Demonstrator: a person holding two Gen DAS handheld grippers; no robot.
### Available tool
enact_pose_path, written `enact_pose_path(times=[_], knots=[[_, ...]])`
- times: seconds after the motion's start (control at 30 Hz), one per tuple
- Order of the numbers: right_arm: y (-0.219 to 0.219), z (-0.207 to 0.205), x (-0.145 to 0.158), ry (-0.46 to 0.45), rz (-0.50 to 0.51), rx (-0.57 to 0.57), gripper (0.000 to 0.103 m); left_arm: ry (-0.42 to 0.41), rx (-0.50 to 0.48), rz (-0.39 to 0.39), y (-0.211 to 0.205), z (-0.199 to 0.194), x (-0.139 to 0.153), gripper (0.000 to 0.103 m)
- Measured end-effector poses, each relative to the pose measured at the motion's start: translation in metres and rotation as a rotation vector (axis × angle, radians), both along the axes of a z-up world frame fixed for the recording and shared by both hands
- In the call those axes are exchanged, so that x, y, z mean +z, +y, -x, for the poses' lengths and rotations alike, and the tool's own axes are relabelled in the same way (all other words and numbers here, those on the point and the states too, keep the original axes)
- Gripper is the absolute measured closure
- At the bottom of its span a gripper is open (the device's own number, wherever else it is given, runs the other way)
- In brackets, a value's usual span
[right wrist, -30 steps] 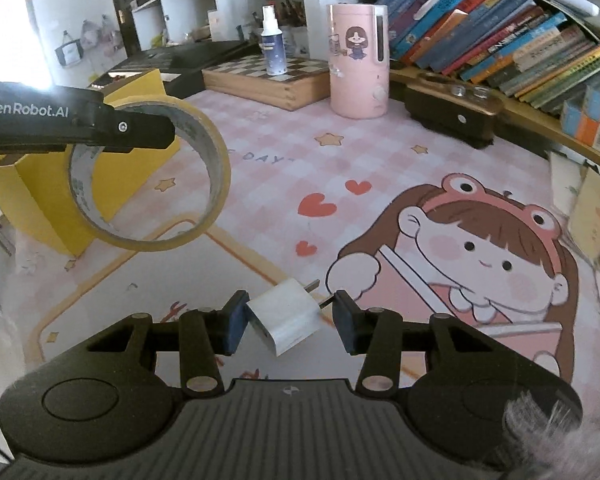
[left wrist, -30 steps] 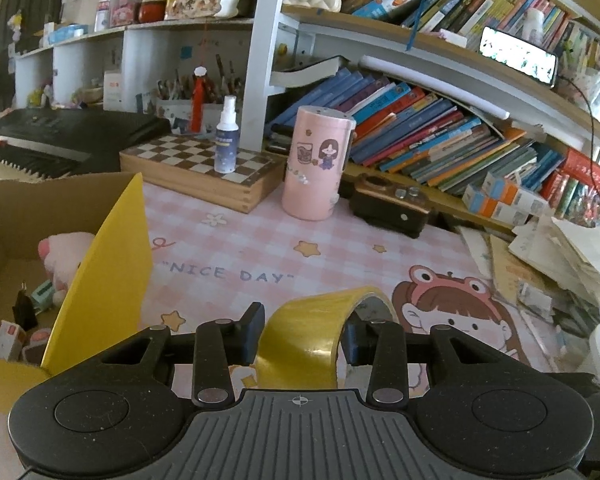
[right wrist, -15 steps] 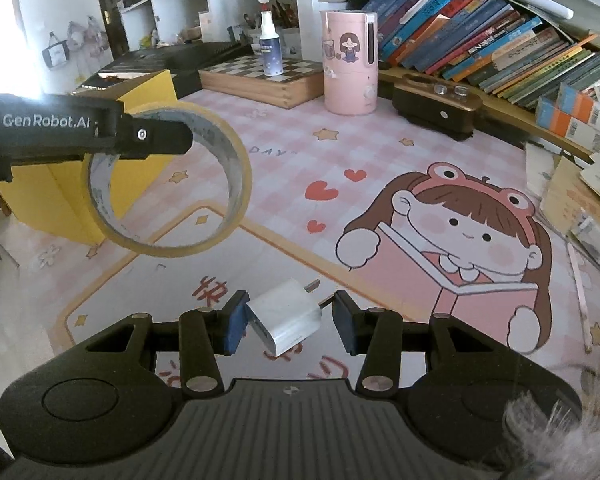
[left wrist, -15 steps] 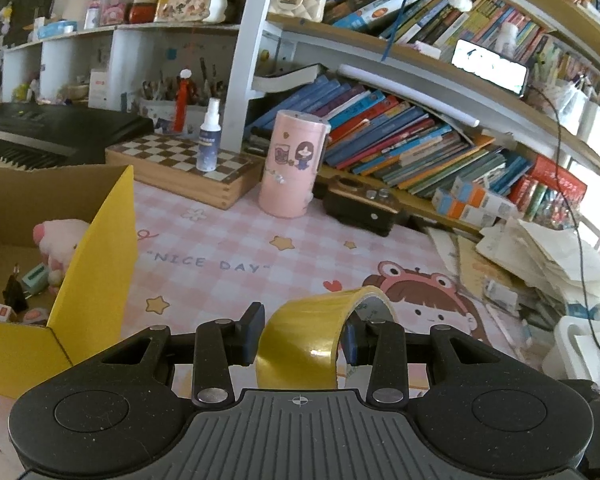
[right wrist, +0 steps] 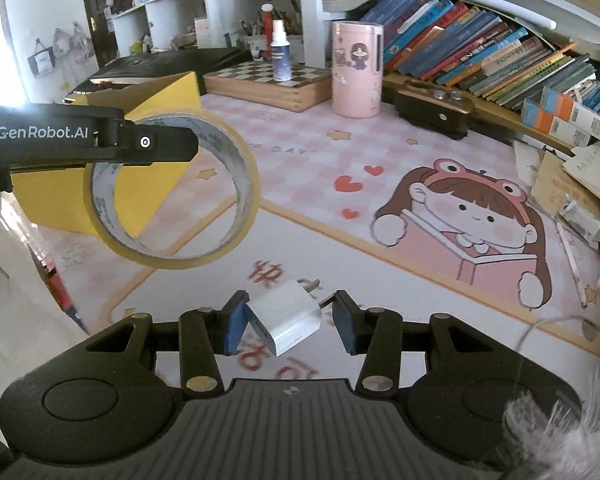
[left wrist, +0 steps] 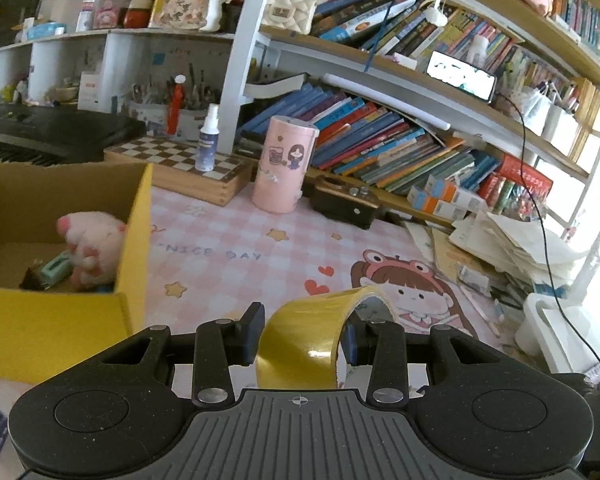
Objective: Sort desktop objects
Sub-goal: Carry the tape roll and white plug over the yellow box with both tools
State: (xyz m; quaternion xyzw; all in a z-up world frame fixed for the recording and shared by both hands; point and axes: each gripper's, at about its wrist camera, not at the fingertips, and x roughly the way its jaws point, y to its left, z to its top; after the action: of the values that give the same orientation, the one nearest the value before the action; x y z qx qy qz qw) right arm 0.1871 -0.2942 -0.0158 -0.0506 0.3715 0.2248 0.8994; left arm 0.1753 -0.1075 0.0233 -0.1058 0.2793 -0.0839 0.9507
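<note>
My left gripper is shut on a roll of yellow tape, held on edge above the pink cartoon desk mat. Seen from the right wrist, that gripper reaches in from the left with the tape ring hanging under it in the air. My right gripper is shut on a white charger plug, tilted with its prongs pointing away, above the mat. An open yellow cardboard box stands at the left with a pink plush toy and small items inside.
A pink canister, a chessboard box with a spray bottle and a dark brown case line the back of the mat. Leaning books fill the shelf behind. Loose papers pile at the right; a black keyboard lies far left.
Both grippers have moved across the desk with their loads. In the left wrist view the yellow box has gone from close up to further ahead, showing its inside. Both grips are unchanged.
</note>
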Motion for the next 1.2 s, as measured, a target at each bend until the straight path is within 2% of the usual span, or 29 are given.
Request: enact_pose_path(times=[0.77, 1.2], knots=[[0.107, 0.104, -0.006, 0.028, 0.008, 0.046, 0.06, 0.043, 0.014, 0.015, 0.102, 0.098, -0.011, 0.065], [0.162, 0.134, -0.008, 0.039, 0.006, 0.168, 0.06, 0.035, 0.122, 0.022, 0.15, 0.143, -0.01, 0.065]])
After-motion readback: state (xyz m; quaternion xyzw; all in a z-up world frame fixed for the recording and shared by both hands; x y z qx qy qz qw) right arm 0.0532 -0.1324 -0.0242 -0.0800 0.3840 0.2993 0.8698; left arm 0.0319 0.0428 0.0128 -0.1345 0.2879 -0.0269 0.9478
